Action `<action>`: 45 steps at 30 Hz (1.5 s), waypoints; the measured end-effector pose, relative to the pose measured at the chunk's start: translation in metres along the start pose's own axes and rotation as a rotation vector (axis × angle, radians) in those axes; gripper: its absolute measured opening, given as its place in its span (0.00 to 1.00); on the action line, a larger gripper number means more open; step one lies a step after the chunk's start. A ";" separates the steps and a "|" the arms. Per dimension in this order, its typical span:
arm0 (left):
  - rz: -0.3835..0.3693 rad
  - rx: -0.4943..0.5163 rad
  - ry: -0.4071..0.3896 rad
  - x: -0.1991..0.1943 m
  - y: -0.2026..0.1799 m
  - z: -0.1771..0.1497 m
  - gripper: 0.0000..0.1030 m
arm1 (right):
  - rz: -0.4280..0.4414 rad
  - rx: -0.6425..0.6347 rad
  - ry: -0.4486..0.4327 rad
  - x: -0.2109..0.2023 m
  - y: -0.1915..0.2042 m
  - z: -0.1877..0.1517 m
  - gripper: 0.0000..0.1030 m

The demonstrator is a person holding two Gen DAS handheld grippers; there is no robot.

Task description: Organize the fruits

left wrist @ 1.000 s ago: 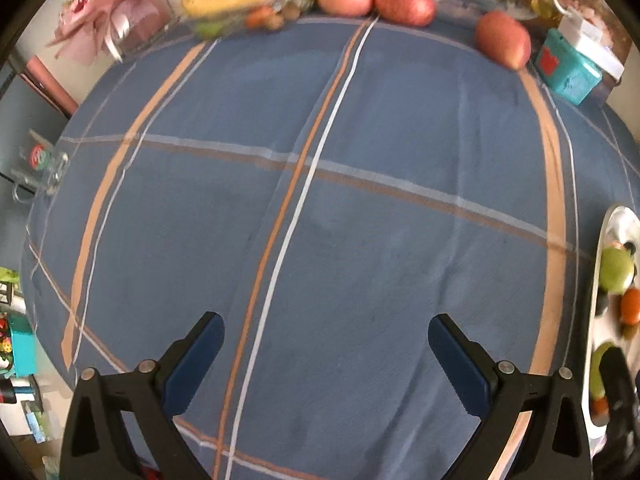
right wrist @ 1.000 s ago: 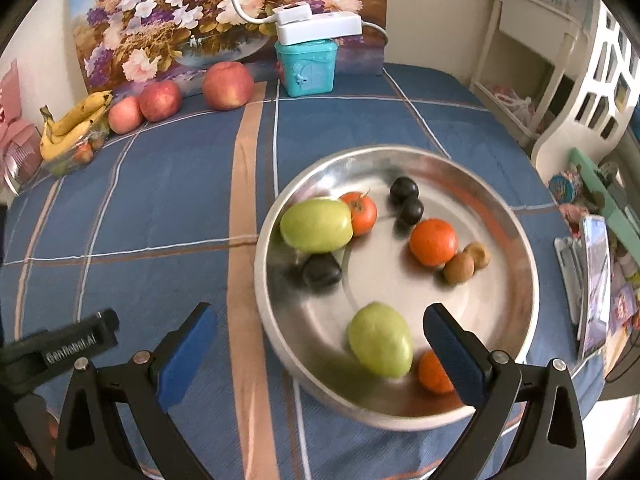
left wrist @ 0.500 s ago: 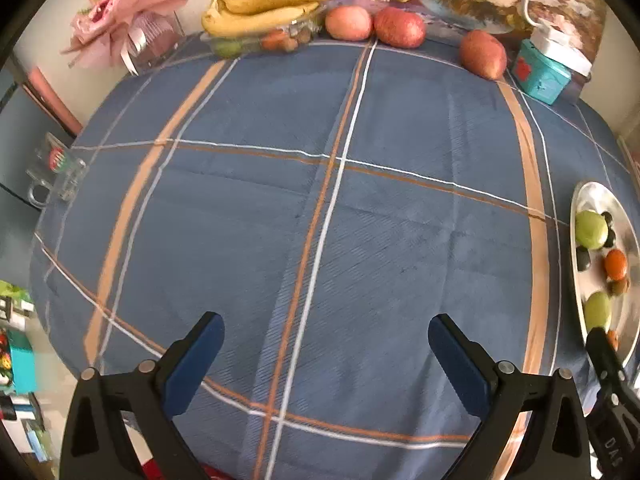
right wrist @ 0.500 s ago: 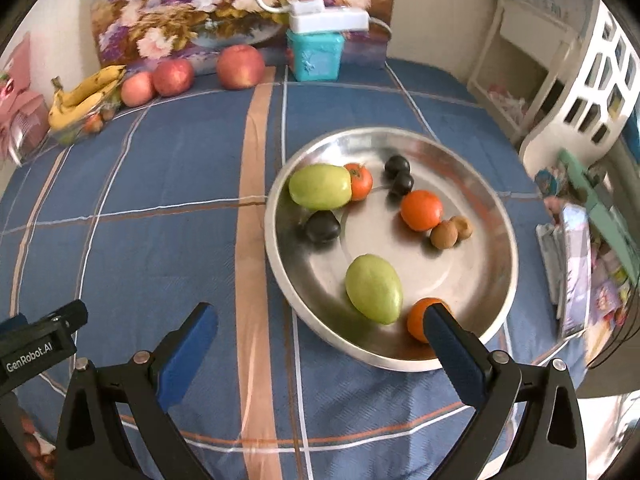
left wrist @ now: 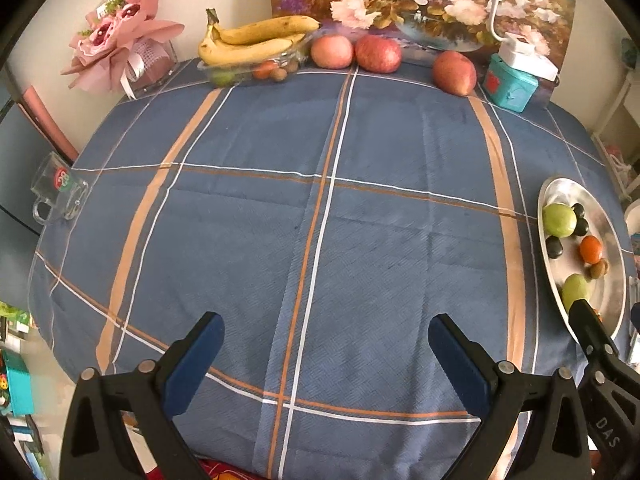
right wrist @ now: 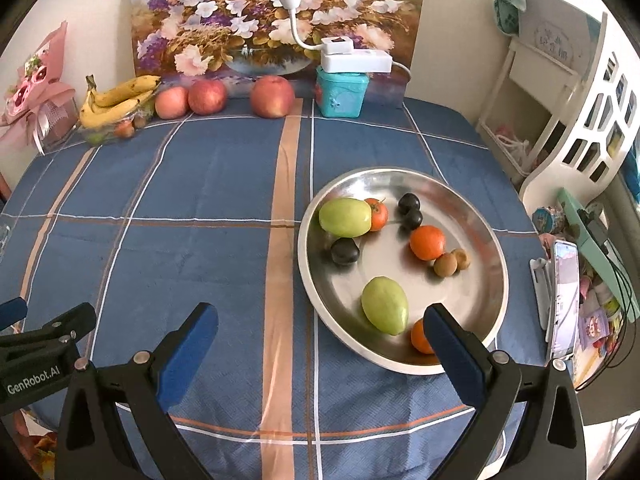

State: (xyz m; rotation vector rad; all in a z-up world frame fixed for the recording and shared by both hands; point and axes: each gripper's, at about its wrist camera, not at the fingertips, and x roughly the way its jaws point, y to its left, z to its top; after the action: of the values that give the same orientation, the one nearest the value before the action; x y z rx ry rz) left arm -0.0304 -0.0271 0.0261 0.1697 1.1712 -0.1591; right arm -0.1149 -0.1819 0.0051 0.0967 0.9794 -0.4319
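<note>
A round steel plate (right wrist: 472,208) on the blue checked tablecloth holds two green fruits (right wrist: 345,217), oranges (right wrist: 427,242), a tomato, dark plums (right wrist: 344,251) and small brown fruits. It also shows at the right edge of the left wrist view (left wrist: 612,236). Three red apples (left wrist: 377,53) and bananas (left wrist: 252,40) over a clear container lie along the far edge. My left gripper (left wrist: 324,346) is open and empty above the cloth's near edge. My right gripper (right wrist: 320,340) is open and empty, just short of the plate's near rim.
A teal box (right wrist: 340,90) with a white power strip and a flower painting stand at the back. A pink bouquet (left wrist: 120,44) is at the back left, a glass mug (left wrist: 60,192) at the left edge. A phone (right wrist: 564,296) and clutter lie right of the table.
Both grippers have pulled back and up from the table, so more of the cloth and plate shows. Both stay open. The fruits have not moved.
</note>
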 end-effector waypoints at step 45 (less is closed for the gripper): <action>0.044 -0.073 0.010 0.010 0.003 -0.001 1.00 | 0.022 0.049 0.034 0.009 -0.025 -0.001 0.99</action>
State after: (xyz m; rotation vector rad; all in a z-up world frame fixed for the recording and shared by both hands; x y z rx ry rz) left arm -0.0273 -0.0242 0.0169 0.1322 1.1807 -0.0771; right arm -0.1212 -0.2074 0.0004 0.1595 1.0004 -0.4358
